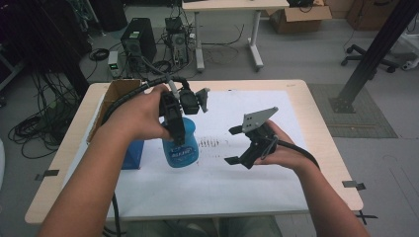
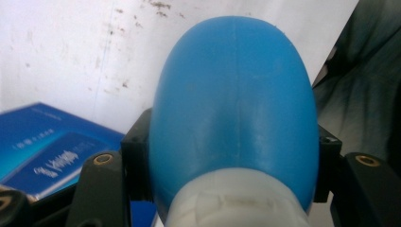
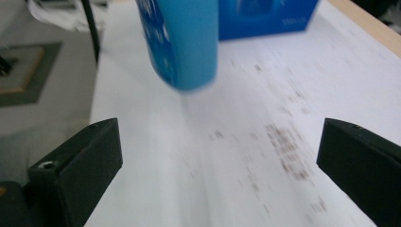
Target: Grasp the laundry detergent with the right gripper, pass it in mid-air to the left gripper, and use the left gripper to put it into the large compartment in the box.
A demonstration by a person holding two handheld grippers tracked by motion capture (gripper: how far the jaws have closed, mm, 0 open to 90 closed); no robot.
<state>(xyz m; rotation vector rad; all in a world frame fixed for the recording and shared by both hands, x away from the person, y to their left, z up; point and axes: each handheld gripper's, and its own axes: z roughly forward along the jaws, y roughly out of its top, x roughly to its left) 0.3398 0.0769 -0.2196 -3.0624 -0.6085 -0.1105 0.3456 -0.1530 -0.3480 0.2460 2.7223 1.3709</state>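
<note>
**Blue bottle clamped in left tongs, right tongs wide and empty**

Forearms come in from the bottom of the high view, one hand on each tool. Left tongs (image 1: 174, 129) grip the blue bottle (image 1: 181, 144) near its top, jaws pressed on both sides; the left gripper view shows the blue bottle (image 2: 235, 104) body between the two black jaws, white neck nearest the lens. Bottle is upright with white lettering on its side, over the white paper sheet (image 1: 237, 187) on the desk (image 1: 326, 148); whether its base touches the sheet, cannot tell. Right tongs (image 1: 236, 145) stand to the right of the bottle, apart from it, jaws spread wide with nothing between them. Blue box (image 1: 132, 154) sits just left of the bottle. Cardboard box (image 1: 114, 96) at the desk's far left corner. Dark smudges on the sheet between bottle and right tongs.
</note>
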